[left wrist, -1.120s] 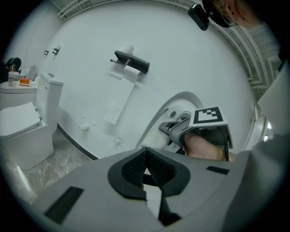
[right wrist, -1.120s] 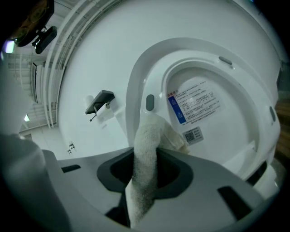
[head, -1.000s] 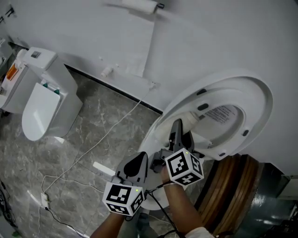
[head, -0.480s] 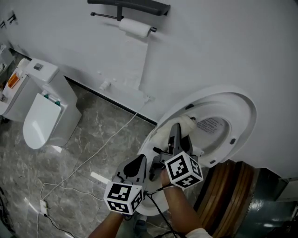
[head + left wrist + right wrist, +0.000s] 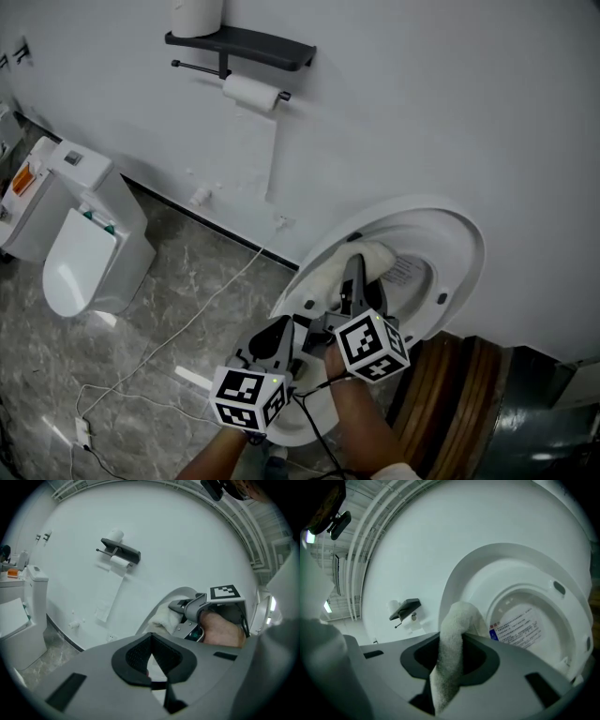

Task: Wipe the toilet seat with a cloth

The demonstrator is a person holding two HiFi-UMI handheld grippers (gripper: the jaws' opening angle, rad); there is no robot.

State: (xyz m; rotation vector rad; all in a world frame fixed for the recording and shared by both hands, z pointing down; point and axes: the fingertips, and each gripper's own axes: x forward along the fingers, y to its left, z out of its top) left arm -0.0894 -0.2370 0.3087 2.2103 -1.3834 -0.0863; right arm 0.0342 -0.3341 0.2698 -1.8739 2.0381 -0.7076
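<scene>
Right tongs (image 5: 354, 270), lower centre, clamped on a white cloth (image 5: 367, 255) lying against the raised toilet seat (image 5: 461, 251) at centre right; left tongs (image 5: 279, 336) just beside, closed and empty; wall shelf (image 5: 246, 42) and paper roll (image 5: 249, 92) upper left; second toilet (image 5: 80, 253) far left.

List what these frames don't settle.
- Whether the cloth touches the seat: right gripper view, the cloth covers the contact spot.
- The label print: right gripper view, too small to read.
- The bowl: head view, mostly behind the left gripper and right gripper.
- The brown round thing: head view, runs off the bottom edge, can't identify.
</scene>
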